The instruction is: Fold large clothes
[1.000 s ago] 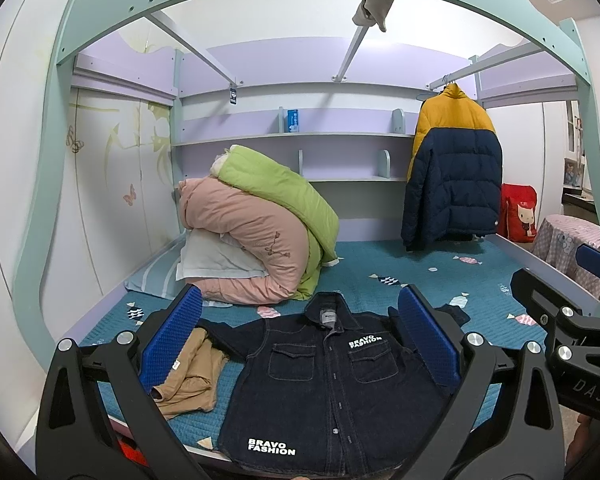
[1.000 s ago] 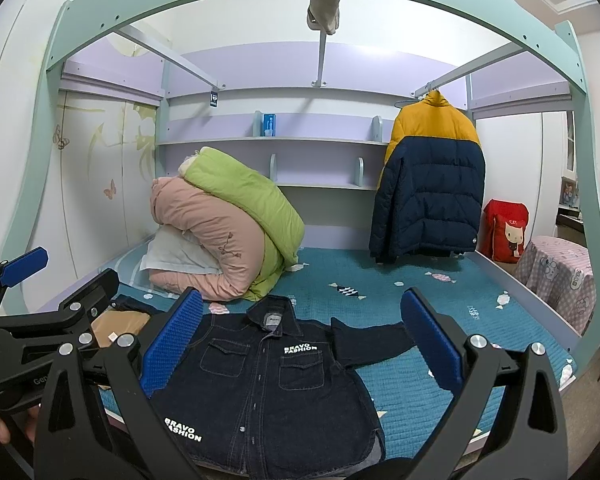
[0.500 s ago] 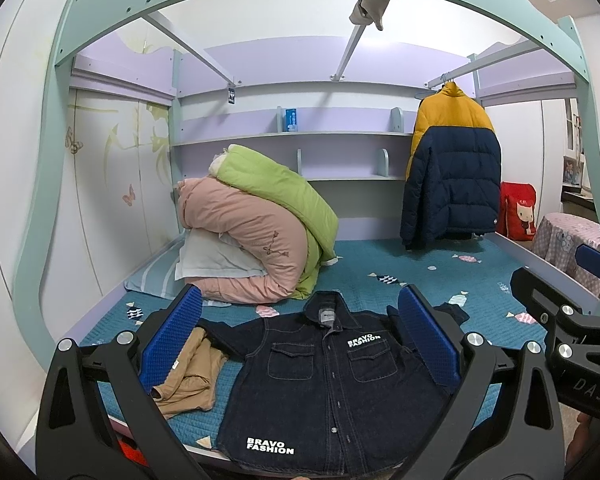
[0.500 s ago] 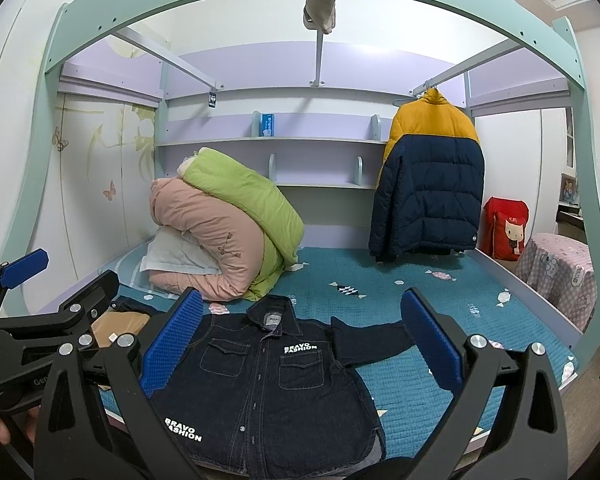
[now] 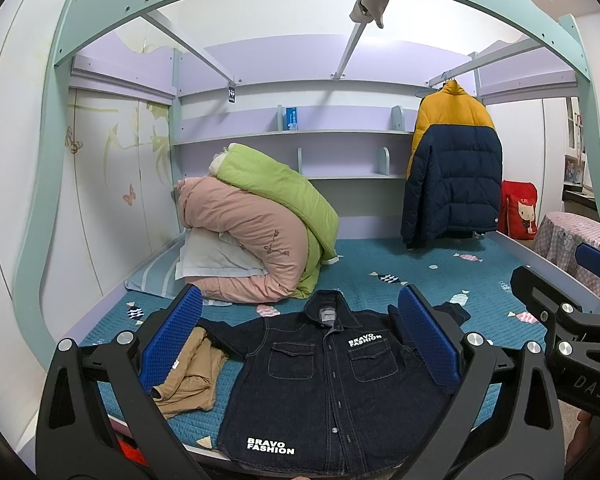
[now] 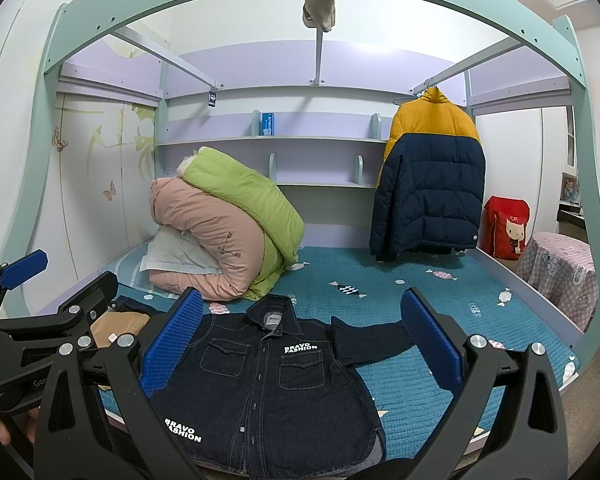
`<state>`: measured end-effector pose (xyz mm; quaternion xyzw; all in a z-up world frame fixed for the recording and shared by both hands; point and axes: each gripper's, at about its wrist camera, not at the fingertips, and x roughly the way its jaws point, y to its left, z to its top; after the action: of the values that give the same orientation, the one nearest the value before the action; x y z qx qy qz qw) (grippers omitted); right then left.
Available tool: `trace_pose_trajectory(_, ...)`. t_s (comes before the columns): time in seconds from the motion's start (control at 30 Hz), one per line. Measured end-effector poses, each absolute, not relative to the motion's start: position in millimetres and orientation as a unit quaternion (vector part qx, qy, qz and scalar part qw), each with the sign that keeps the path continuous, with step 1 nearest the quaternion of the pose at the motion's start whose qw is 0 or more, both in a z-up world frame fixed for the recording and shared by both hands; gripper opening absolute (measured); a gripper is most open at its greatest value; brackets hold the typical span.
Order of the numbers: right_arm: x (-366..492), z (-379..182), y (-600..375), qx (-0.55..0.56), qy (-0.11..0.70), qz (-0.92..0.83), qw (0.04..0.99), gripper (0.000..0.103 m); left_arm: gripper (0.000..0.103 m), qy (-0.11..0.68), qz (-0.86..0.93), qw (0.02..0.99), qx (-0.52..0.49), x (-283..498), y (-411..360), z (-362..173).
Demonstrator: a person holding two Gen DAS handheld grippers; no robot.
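Nothing is shifting from a second ago: the bed (image 5: pixel 380 256) is carrying the same load, both views barely changing. The rolled pink and green quilts (image 5: pixel 260 232) are sitting toward its far left corner. The denim jacket (image 5: pixel 324 384) is lying flat, front up, along the near edge, a tan garment (image 5: pixel 188 376) touching its left sleeve. The left hand-held gripper (image 5: pixel 300 344) and right hand-held gripper (image 6: pixel 300 344) are hovering above that edge, jaws spread wide, gripping nothing.

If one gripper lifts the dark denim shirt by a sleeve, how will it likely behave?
The denim shirt lies flat and limp on the bed, so it would probably drape and sag. Its thick-looking fabric suggests some weight. The hem overhangs the bed edge, so it might slide off.
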<state>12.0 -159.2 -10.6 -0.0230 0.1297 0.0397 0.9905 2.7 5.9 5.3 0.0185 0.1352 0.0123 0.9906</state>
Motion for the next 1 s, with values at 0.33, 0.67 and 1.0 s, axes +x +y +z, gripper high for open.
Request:
trace_pose_trajectory(0.33, 23, -14, -153, -0.024, 0.139, 0.039, 0.989, 0.096, 0.098, 0.144, 0.01, 0.989, 0.02, 9, 8, -5)
trace_pose_trajectory(0.67, 61, -34, -143, -0.018, 0.177, 0.035, 0.983, 0.096, 0.098, 0.179, 0.0, 0.984, 0.015, 50, 16, -25)
trace_pose_trajectory(1.0, 134, -77, -134, -0.026, 0.244, 0.041, 0.969, 0.096, 0.098, 0.253, 0.009, 0.967, 0.006, 126, 26, -69)
